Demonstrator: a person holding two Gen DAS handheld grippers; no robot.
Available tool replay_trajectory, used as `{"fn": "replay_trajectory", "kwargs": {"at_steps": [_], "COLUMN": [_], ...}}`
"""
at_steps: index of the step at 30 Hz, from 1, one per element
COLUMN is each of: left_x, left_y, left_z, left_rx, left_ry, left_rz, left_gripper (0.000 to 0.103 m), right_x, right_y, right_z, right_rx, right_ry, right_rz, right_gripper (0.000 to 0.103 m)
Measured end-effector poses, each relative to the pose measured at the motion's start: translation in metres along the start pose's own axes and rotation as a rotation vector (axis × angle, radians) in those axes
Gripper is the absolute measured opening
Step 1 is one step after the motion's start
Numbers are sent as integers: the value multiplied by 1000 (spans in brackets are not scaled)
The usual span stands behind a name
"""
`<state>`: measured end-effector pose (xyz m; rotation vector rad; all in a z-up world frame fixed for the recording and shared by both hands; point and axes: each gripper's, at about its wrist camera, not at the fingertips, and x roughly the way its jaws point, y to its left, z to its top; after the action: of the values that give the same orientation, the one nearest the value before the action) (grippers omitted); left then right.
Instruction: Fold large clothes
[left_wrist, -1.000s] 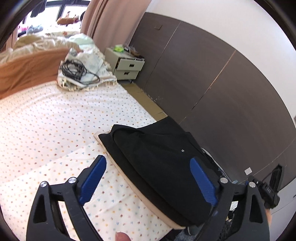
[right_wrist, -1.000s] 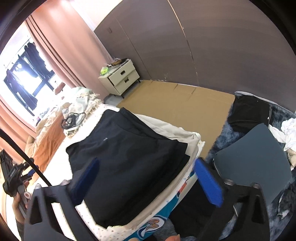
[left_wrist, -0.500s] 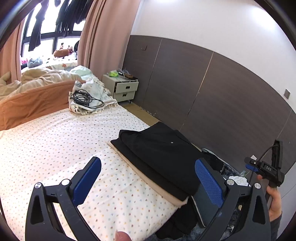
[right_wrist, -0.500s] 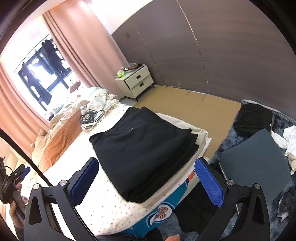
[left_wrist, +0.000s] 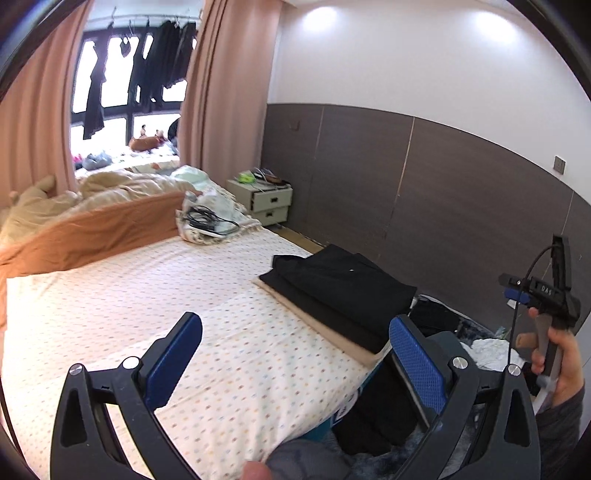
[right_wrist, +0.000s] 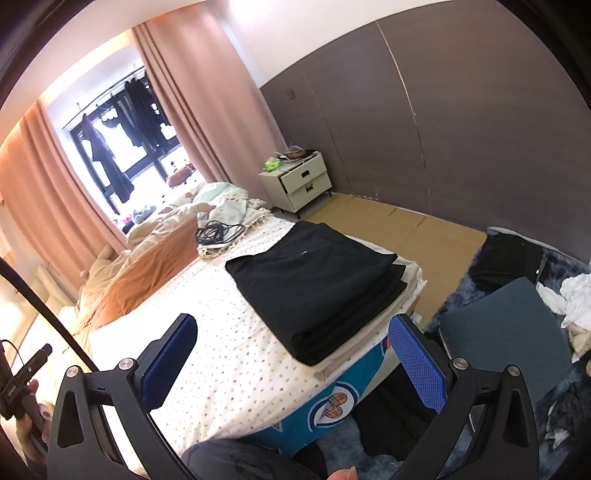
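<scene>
Black garment (right_wrist: 314, 284), neatly folded flat

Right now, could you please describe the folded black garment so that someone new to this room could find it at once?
Start at the bed with the dotted white sheet that fills the middle of the room. At its near corner, on the side facing the brown floor, the folded black garment lies flat on a beige cloth. It is the only neat dark rectangle there; the black cables beyond it lie in a loose tangle.

Left gripper (left_wrist: 293, 354): jaws spread wide, just been opening, nothing between the blue pads.
Right gripper (right_wrist: 291, 356): jaws spread wide, empty.
Right hand (left_wrist: 557, 360): wrapped round its gripper's handle.
</scene>
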<state>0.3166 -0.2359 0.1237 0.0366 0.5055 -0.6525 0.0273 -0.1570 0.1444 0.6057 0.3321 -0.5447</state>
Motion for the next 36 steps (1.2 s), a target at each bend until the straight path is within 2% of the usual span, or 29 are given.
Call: {"fn": "replay_trajectory", "kwargs": {"at_steps": [9, 14, 25, 36], "left_x": [-82, -116, -153, -188], "left_y": [-12, -21, -32, -45], "left_z": [-40, -61, -119, -179], "left_rx": [47, 59, -5, -41], "left_ry": [-73, -109, -162, -197], "left_rz": [113, 128, 141, 235], "left_gripper": [103, 103, 103, 103], "right_x": [-27, -46, -71, -77], "right_y": [6, 10, 15, 33], "right_z": [-31, -49, -107, -159], "right_rx": [-85, -132, -176, -240], "right_ry": [4, -6, -44, -59], "right_rz": [58, 70, 136, 122], "right_gripper": [103, 103, 103, 103]}}
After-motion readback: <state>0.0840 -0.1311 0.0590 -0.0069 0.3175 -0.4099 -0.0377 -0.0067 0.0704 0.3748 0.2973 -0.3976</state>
